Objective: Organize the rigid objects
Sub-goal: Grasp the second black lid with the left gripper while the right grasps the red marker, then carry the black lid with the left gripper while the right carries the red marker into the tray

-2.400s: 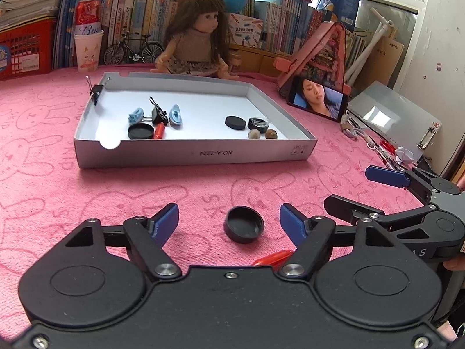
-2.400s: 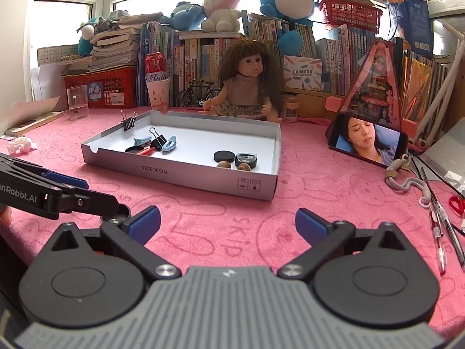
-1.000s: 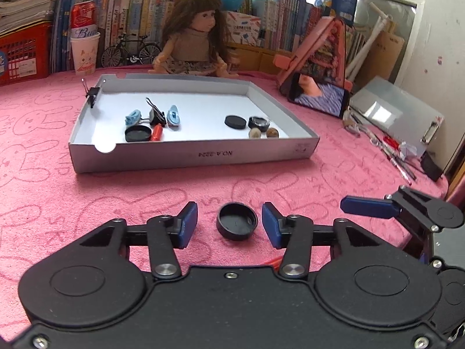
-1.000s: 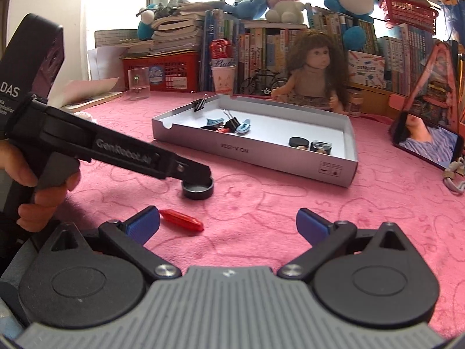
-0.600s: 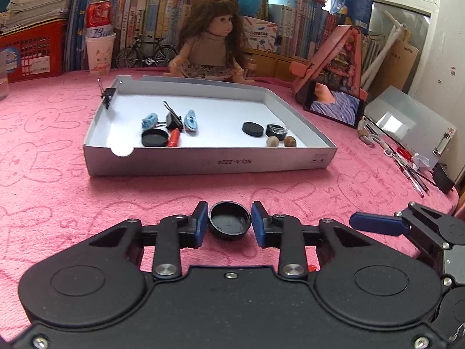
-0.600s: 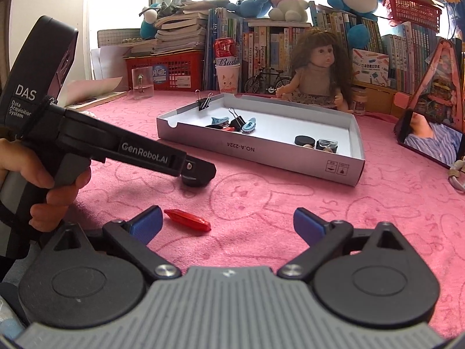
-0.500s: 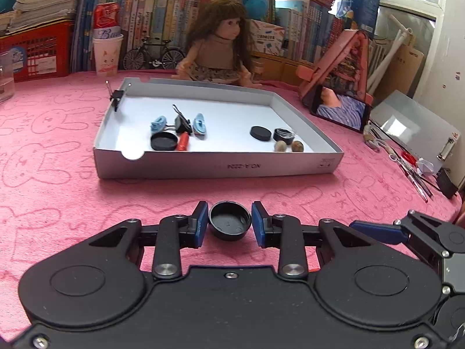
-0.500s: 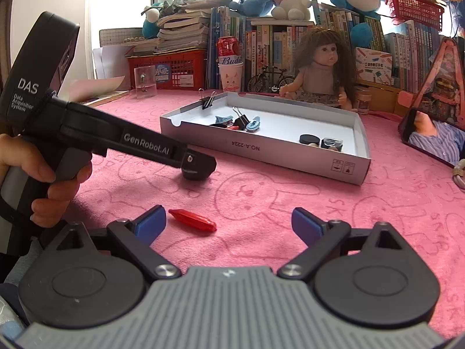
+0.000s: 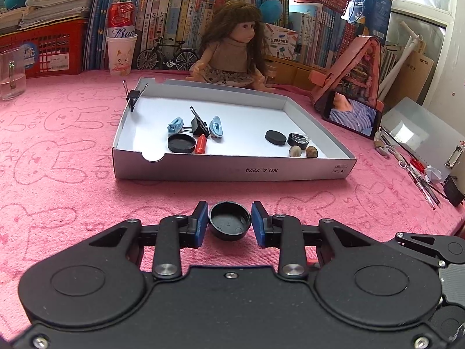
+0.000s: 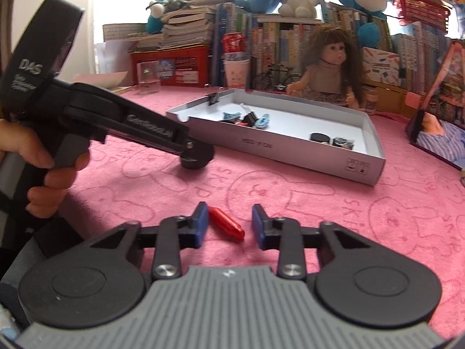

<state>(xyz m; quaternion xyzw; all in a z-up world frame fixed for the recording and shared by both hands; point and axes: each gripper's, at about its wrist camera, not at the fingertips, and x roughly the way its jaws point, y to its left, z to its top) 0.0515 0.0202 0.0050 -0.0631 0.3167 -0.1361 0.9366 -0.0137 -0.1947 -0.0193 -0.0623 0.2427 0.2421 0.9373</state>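
My left gripper [image 9: 230, 224] is shut on a black round cap [image 9: 230, 224] and holds it above the pink cloth, in front of the white cardboard tray [image 9: 232, 170]. The cap also shows in the right wrist view [image 10: 195, 157], held clear of the cloth. My right gripper [image 10: 229, 224] is partly closed around a red capsule-shaped piece [image 10: 226, 223] that lies on the cloth; its left pad touches the piece, the right pad stands apart. The tray holds binder clips, blue clips, black caps and two nuts.
A doll [image 9: 232, 49] sits behind the tray. A phone on a pink stand [image 9: 353, 115], pens and a clipboard [image 9: 418, 133] lie to the right. A glass cup [image 9: 11, 72], a paper cup and books stand at the back left.
My left gripper closed on the black cap and lifted it off the cloth. My right gripper moved left over the red piece and narrowed its jaws around it.
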